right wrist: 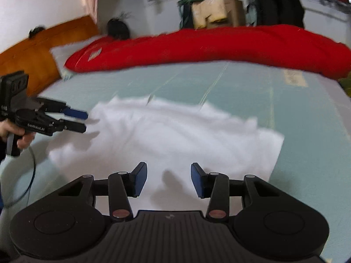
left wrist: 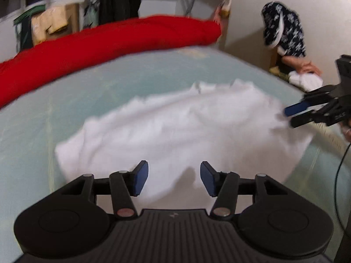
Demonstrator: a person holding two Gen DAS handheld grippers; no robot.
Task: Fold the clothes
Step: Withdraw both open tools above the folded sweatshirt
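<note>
a: where is the white garment [left wrist: 175,131] found?

b: it is spread, rumpled, on the pale green bed [left wrist: 43,120], near the middle, with the red duvet [left wrist: 109,43] bunched along the far edge. whether it has been folded once or is laid out for folding cannot be settled; the blur hides any crease lines.

a: how are the tongs set?

b: the left tongs [left wrist: 174,178] are seen spread, with nothing between the blue pads, held low over the near edge of the garment. the right tongs [right wrist: 169,178] are likewise spread and empty, over another side of the cloth.

a: what would be needed for the step to be done well?

b: an edge or corner should be taken by each pair of tongs at matching points, so that the cloth is lifted evenly. only one layer or the full stack should be pinched, by choice. the cloth looks soft and limp, so sagging in the middle is to be expected, and tension should be kept between the two grips.

a: what is shown in one view and not the other?

b: in the left wrist view a patterned dark garment [left wrist: 283,26] and a pile of white items [left wrist: 307,80] are seen past the bed's right corner. in the right wrist view a wooden headboard [right wrist: 43,46], a pillow [right wrist: 63,57] and the hand [right wrist: 19,137] on the left tool are shown.
</note>
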